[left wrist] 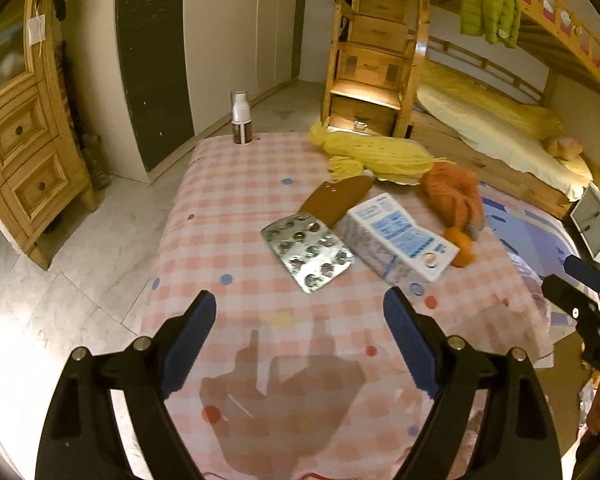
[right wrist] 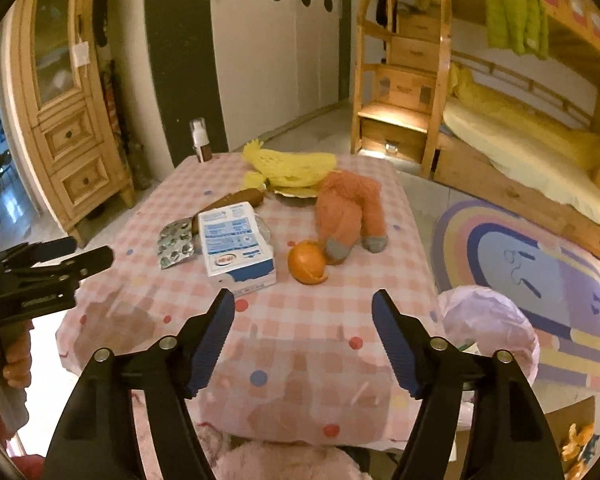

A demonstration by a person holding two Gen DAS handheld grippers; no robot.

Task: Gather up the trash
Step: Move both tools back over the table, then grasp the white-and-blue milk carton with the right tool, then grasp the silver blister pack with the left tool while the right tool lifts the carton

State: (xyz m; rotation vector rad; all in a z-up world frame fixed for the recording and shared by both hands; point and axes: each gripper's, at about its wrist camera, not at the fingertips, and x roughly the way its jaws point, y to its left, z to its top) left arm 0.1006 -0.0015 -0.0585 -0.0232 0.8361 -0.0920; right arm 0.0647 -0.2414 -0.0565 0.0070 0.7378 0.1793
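Observation:
On a pink checked tablecloth point(left wrist: 236, 216) lie a silver blister pack point(left wrist: 307, 253), a white and blue carton point(left wrist: 398, 236) on its side, a brown flat wrapper point(left wrist: 336, 197) and an orange peel point(right wrist: 307, 262). My left gripper point(left wrist: 300, 312) is open and empty, hovering above the cloth just short of the blister pack. My right gripper point(right wrist: 303, 311) is open and empty, short of the carton point(right wrist: 236, 242) and the peel. The blister pack point(right wrist: 176, 242) lies left of the carton in the right wrist view.
An orange knitted glove point(right wrist: 350, 212) and yellow yarn point(right wrist: 292, 168) lie at the far side of the table. A white bottle point(left wrist: 241, 120) stands at the far left corner. A pink lined bin point(right wrist: 488, 320) sits right of the table. Wooden cabinet, bunk bed and rug surround it.

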